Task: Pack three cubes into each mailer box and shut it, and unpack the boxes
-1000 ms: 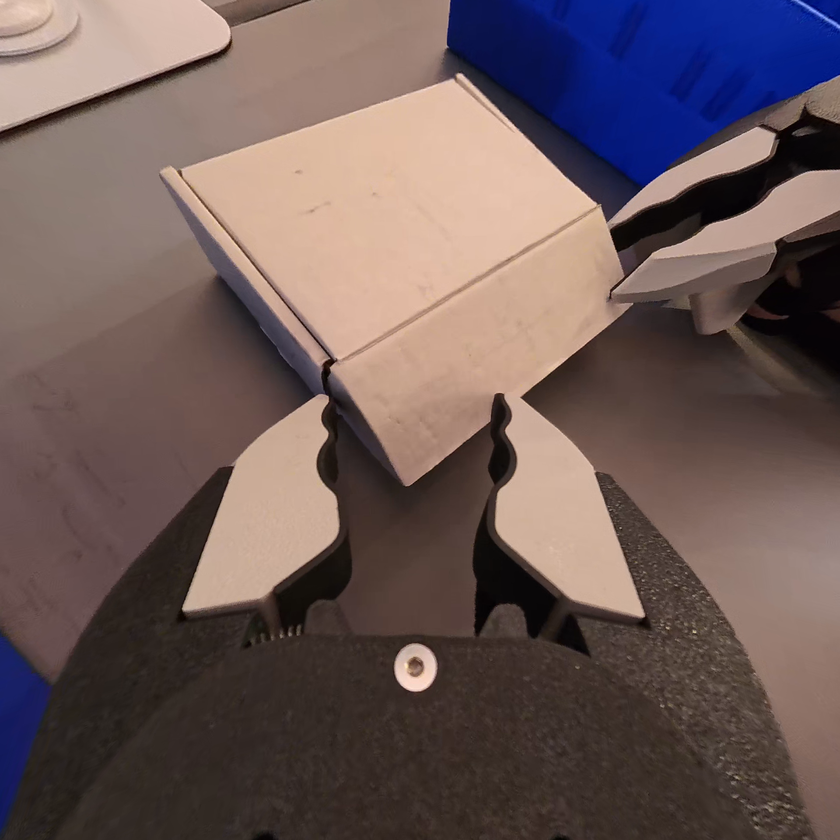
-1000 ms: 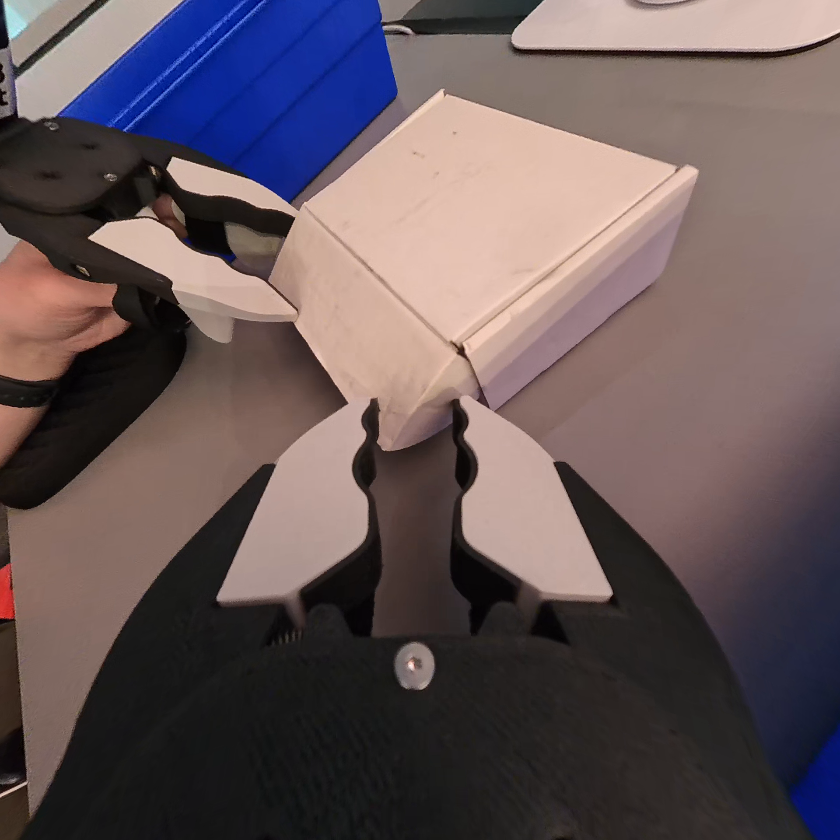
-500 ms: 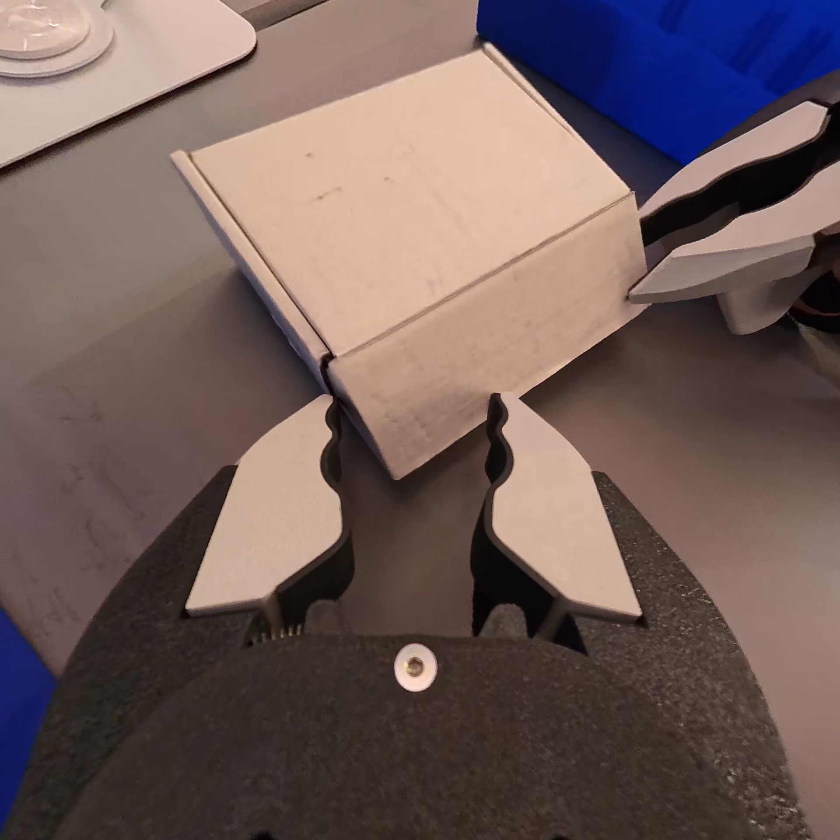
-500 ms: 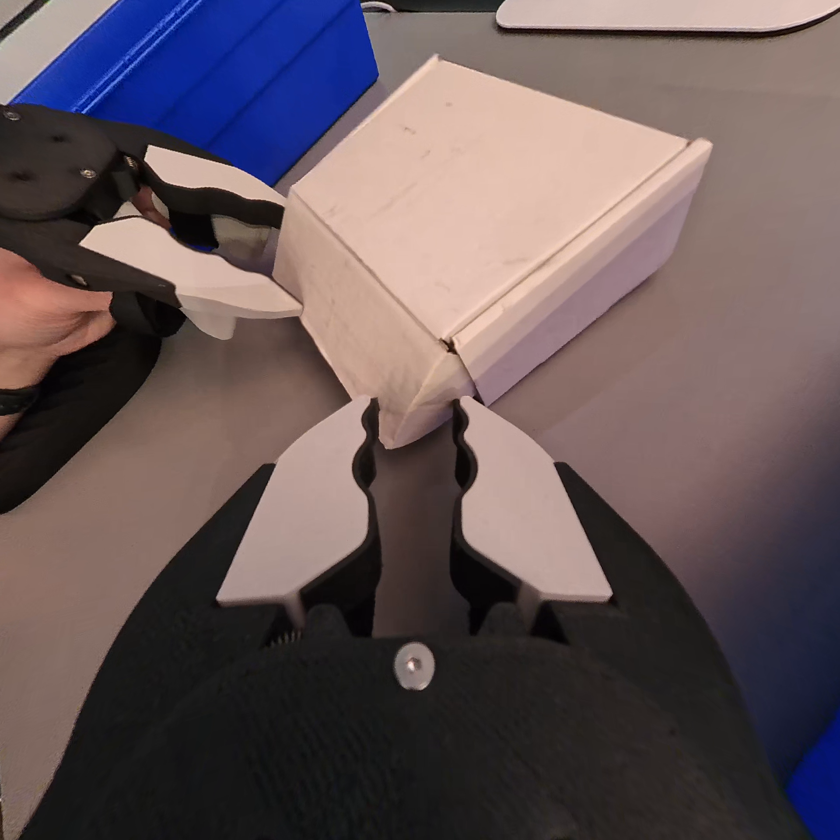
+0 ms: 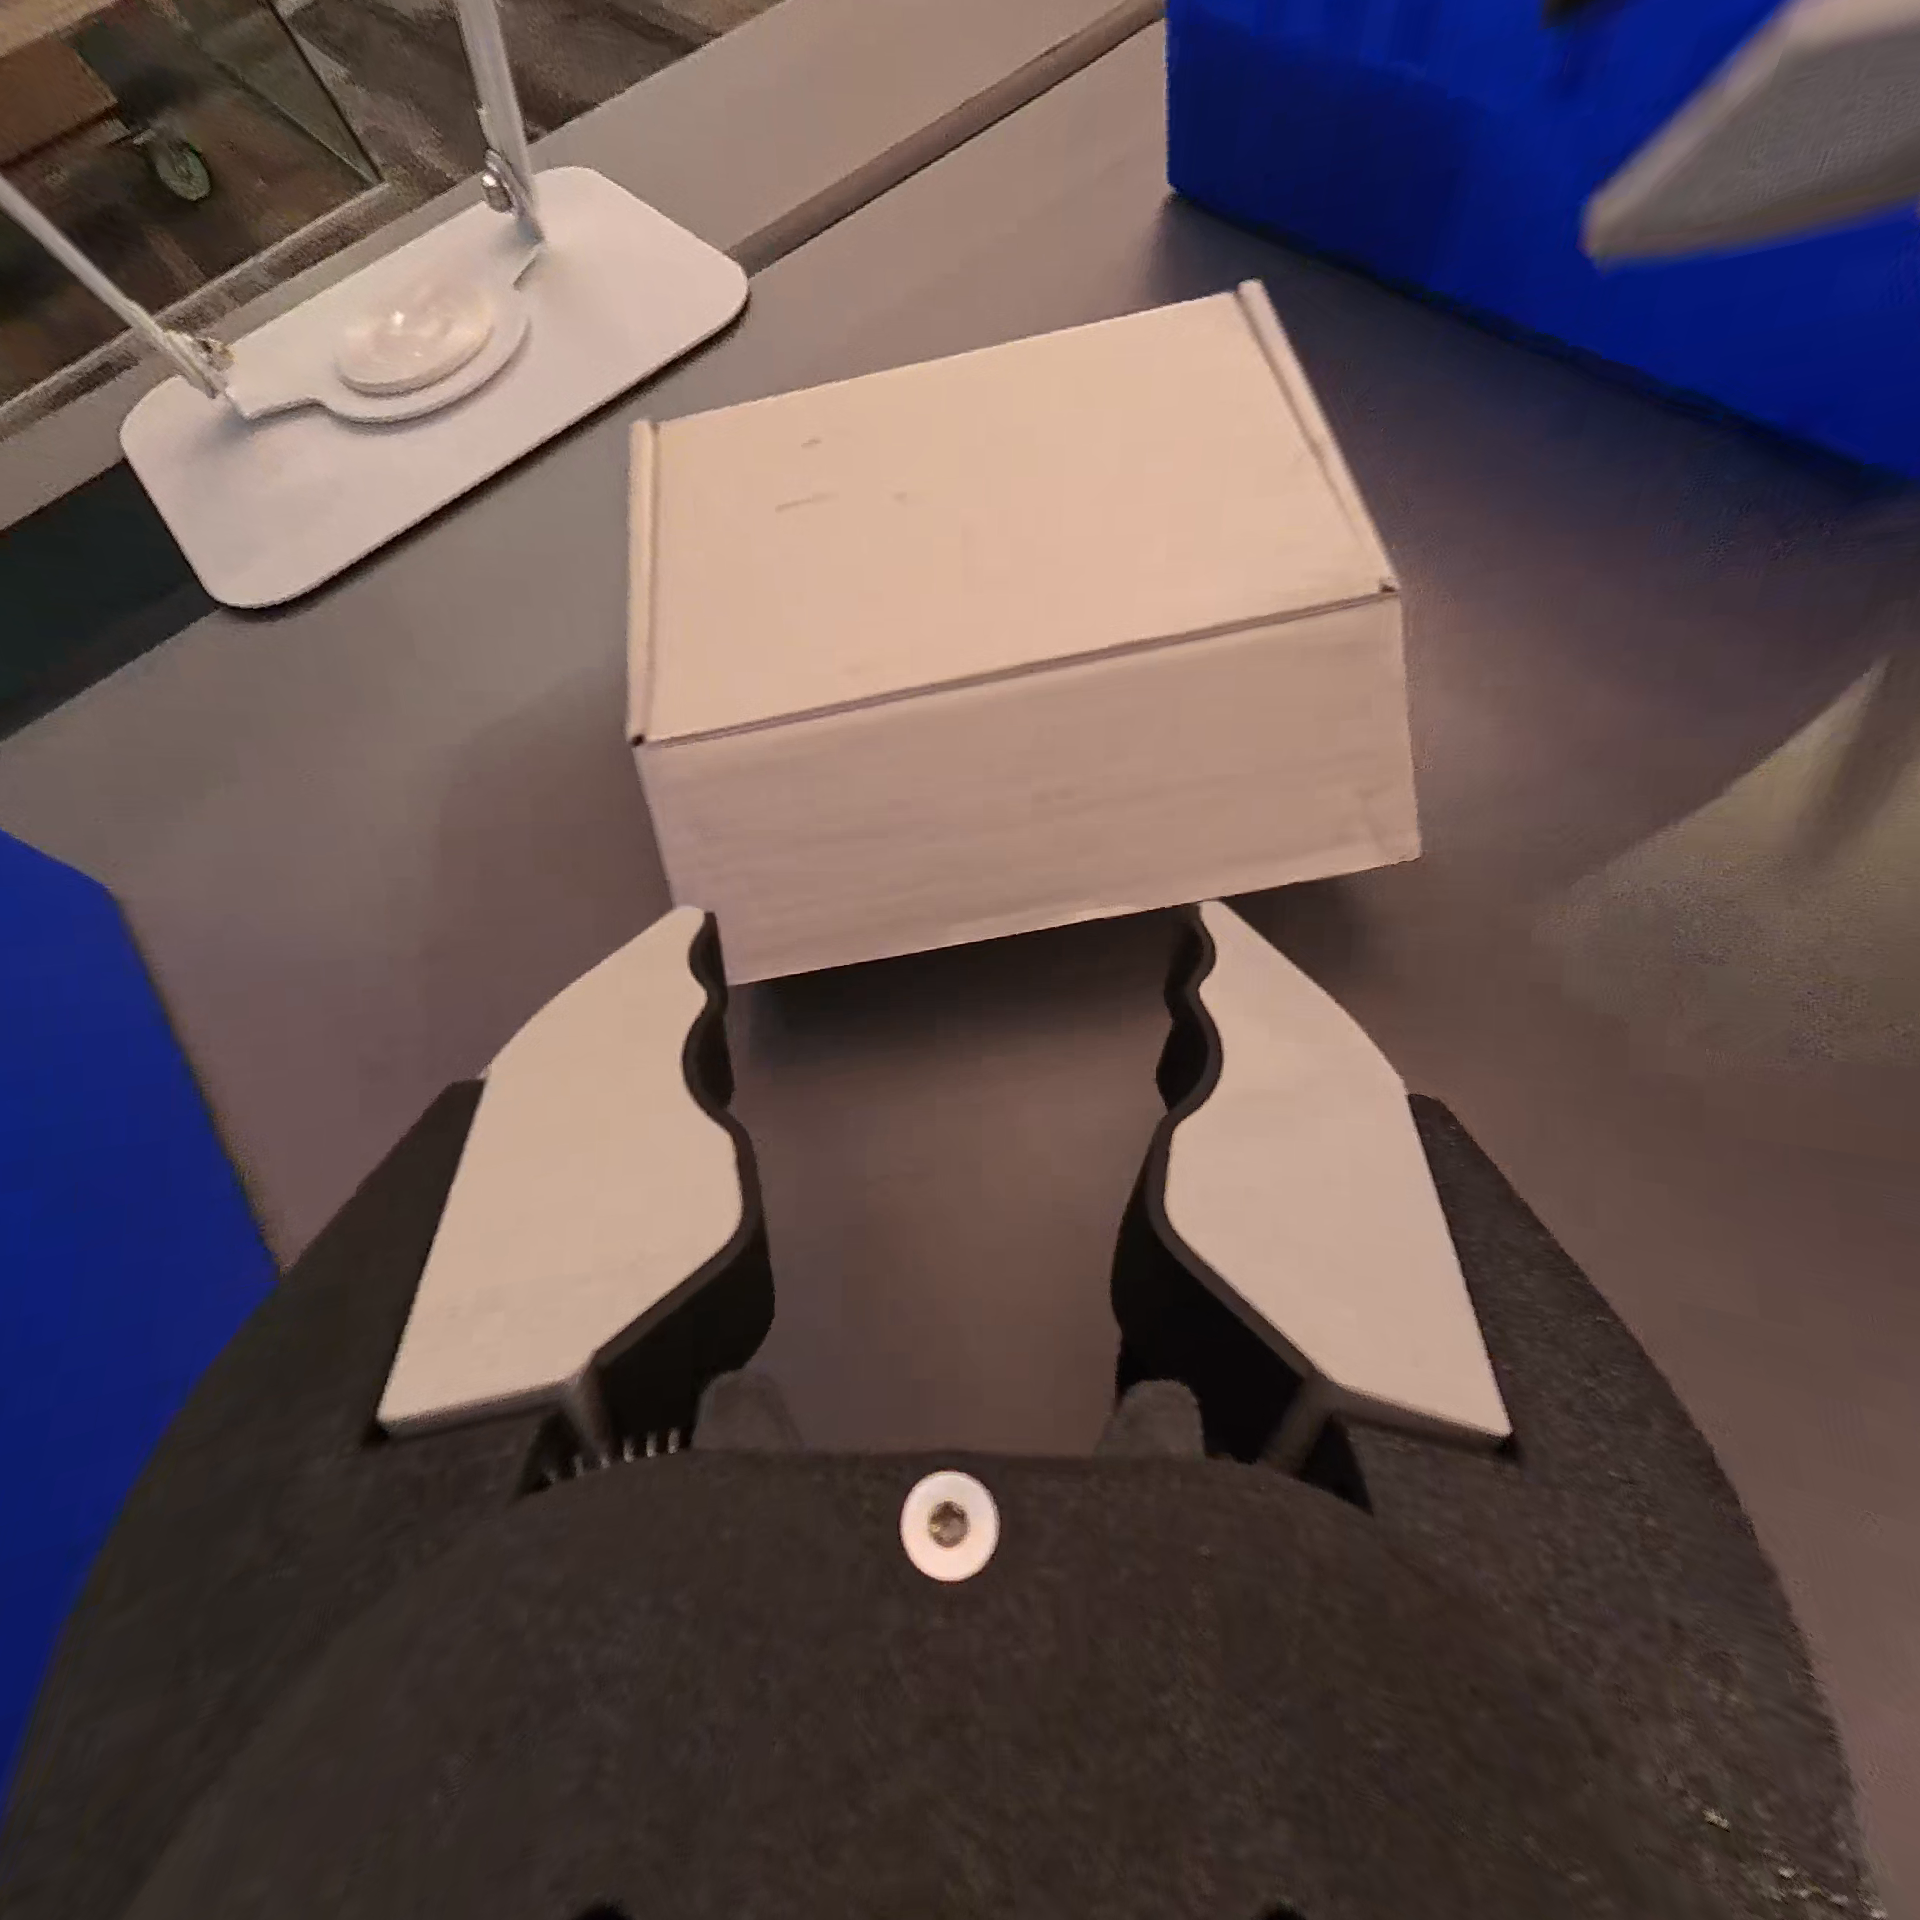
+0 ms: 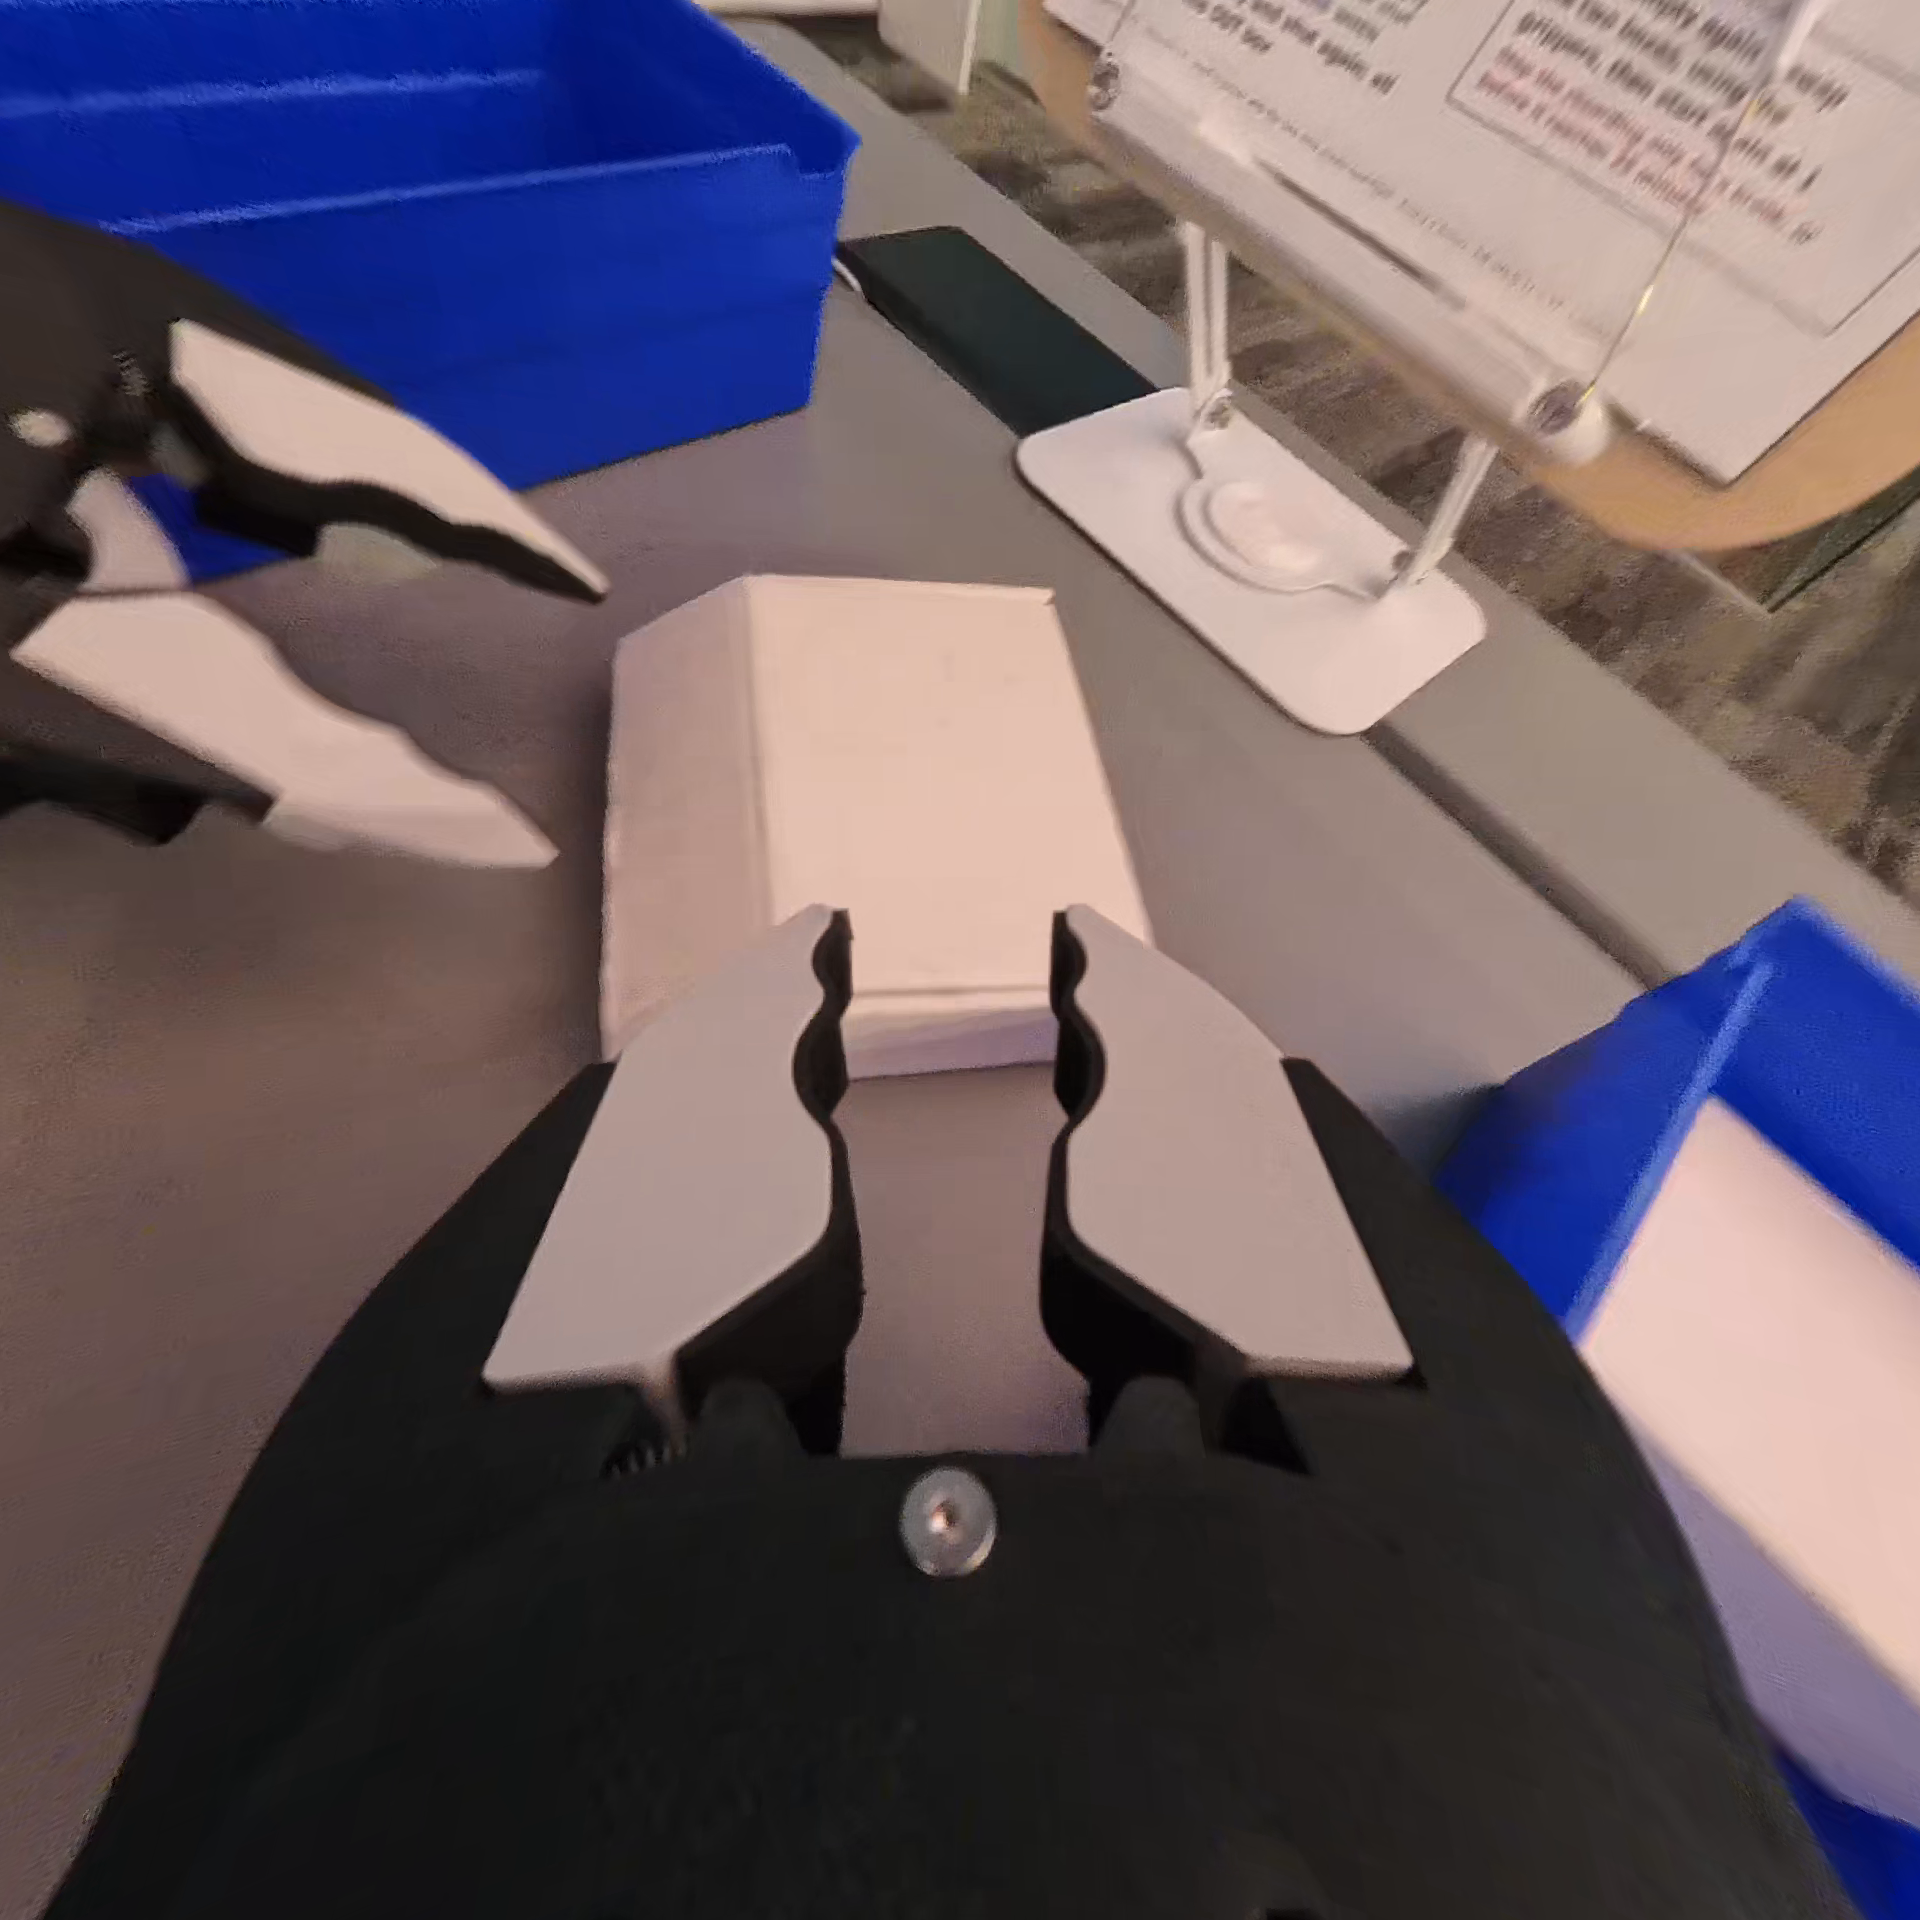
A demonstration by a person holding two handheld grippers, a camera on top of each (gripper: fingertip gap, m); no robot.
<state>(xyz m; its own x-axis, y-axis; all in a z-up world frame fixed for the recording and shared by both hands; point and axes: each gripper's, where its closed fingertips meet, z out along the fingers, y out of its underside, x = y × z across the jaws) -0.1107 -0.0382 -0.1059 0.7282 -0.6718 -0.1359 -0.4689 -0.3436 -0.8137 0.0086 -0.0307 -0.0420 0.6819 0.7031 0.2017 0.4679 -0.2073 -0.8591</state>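
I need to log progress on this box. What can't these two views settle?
- Contents of the box: lid shut, both views.
- Right gripper contact with the box: blurred, right view.
- Bin contents: cut off by the edge, right view.
- Sign: blurred.

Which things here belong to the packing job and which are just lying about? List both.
Belongs to the job:
- closed white mailer box on the table
- left gripper, open
- right gripper, open
- blue bin behind the box
- blue bin at right holding a white box

Just lying about:
- sign stand with its sheet
- dark flat device
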